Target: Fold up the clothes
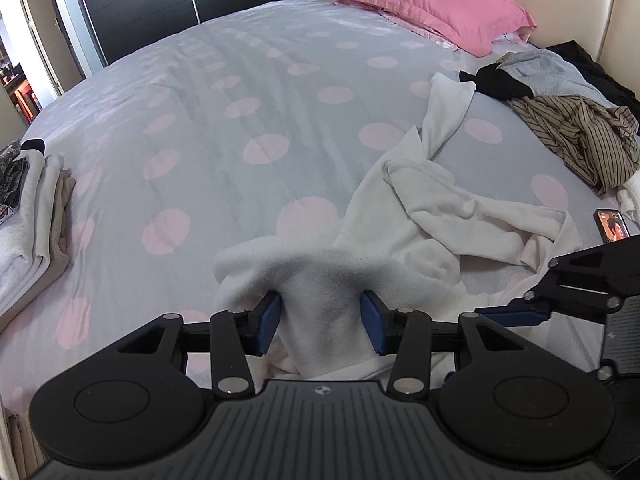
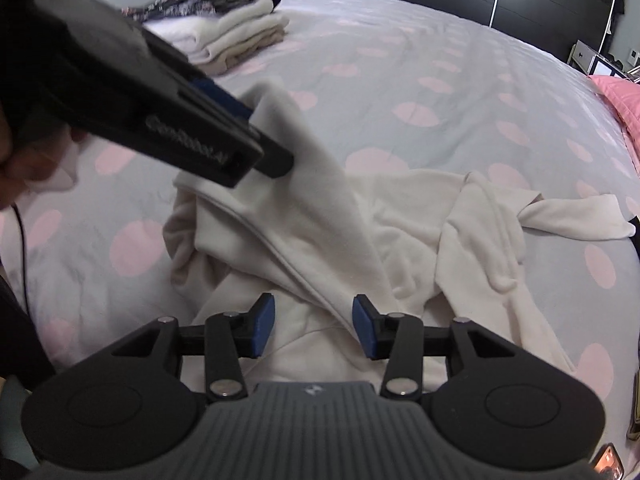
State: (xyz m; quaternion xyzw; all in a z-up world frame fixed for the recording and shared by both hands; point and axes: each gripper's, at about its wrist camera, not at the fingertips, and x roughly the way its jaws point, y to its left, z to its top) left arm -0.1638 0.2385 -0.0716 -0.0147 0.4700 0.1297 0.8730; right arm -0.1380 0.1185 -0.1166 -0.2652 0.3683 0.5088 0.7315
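A white garment (image 1: pixel 440 216) lies crumpled on the spotted bedcover (image 1: pixel 240 80). My left gripper (image 1: pixel 322 320) is shut on a bunched fold of it, which fills the gap between the blue pads. In the right wrist view the left gripper (image 2: pixel 260 128) holds that fold raised above the bed, and the garment (image 2: pixel 420 208) drapes down from it. My right gripper (image 2: pixel 314 328) hovers over the near part of the garment with its jaws apart. A hem runs between the pads, and neither pad presses on it. One of its fingers (image 1: pixel 508 315) shows at the right of the left wrist view.
A stack of folded clothes (image 1: pixel 32 200) sits at the bed's left side. A heap of unfolded clothes (image 1: pixel 572 120) lies at the right, near a pink pillow (image 1: pixel 432 4). A phone (image 1: pixel 612 228) rests beside the garment. Dark wardrobe doors (image 1: pixel 140 0) stand beyond the bed.
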